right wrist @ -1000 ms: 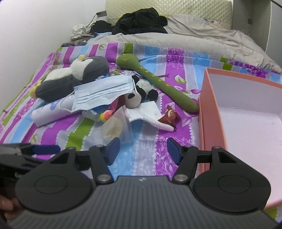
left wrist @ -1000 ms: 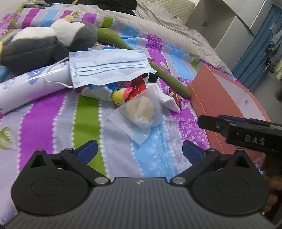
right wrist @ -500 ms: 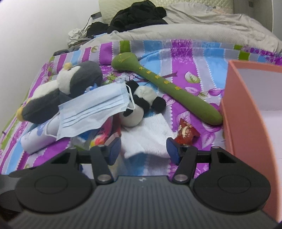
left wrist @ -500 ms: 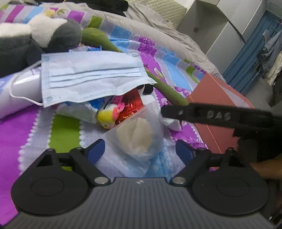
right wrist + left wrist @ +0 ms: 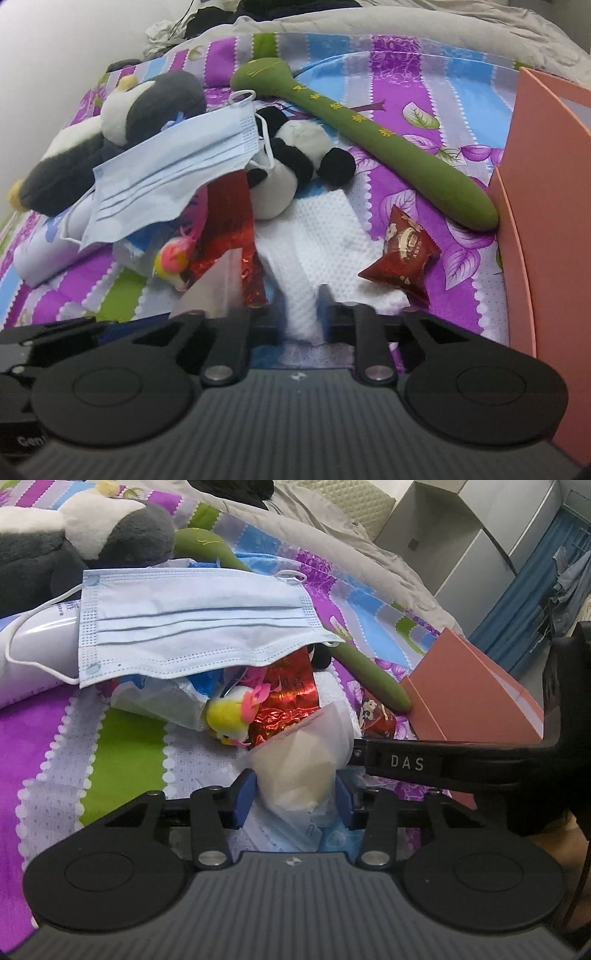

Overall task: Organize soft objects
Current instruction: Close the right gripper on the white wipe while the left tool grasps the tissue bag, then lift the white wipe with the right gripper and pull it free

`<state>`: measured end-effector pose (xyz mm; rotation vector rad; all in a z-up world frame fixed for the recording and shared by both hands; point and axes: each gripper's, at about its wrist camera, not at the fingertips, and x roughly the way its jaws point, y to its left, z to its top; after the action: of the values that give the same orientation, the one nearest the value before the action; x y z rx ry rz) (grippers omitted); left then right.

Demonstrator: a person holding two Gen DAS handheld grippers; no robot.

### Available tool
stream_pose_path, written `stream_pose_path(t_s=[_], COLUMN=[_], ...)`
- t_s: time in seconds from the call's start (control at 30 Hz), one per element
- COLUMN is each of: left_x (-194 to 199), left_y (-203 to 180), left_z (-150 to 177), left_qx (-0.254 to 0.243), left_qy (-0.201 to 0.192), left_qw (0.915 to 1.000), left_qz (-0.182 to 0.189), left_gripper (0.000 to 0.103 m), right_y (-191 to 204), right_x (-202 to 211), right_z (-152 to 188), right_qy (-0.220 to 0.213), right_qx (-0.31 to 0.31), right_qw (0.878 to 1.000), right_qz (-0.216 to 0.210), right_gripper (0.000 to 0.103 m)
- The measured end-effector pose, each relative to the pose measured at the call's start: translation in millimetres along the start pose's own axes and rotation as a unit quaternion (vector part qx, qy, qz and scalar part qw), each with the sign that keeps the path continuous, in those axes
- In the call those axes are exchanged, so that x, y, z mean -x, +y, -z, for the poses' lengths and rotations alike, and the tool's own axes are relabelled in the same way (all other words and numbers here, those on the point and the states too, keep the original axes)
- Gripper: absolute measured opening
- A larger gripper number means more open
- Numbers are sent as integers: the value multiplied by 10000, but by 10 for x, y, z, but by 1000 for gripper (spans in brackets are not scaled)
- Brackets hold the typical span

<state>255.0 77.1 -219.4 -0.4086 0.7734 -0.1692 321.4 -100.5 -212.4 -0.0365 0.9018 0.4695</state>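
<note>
My left claw (image 5: 293, 797) is closing around the clear bag (image 5: 299, 771) with the pale soft lump inside; the bag sits between the blue pads at the near edge of the pile on the bed (image 5: 122, 746), and they look to be just meeting its sides. My right claw (image 5: 303, 314) is clenched on the near edge of the white tissue (image 5: 325, 240), which lies flat between the small panda (image 5: 291, 162) and the red wrapper (image 5: 400, 254). To do this well I should squeeze the bag only until it stops slipping, then lift straight up so the mask (image 5: 192, 624) and the yellow chick (image 5: 229, 716) stay put. The tissue may tear, so I would peel it slowly toward the pink box (image 5: 546, 206).
</note>
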Motion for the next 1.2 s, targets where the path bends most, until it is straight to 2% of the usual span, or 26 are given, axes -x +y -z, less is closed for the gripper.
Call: stream_pose_path(t_s=[0.1,0.6,1.0,1.2], left_x=[43,657,1151,1353], left_y=[-17,-65,-203,-255], left_z=[9,121,404,539], left_qx=[34,171,115,291], left_qy=[-26,-221,-134,-163], left_qw=[10000,9996,9994,9991], left_qz=[-9,-67,-301,-249], left_gripper=[49,47,47,47], right_y=[14,195,299,346], right_x=[34,609,1165,1374], right_z=[-4,130,507,754], right_qy=[-19,-203,-168,-127], right_qx=[90,145,137,192], right_qw=[10000,9997,9996,9994], right_qz=[14,59,205,241], right_gripper=[10,10,10,10])
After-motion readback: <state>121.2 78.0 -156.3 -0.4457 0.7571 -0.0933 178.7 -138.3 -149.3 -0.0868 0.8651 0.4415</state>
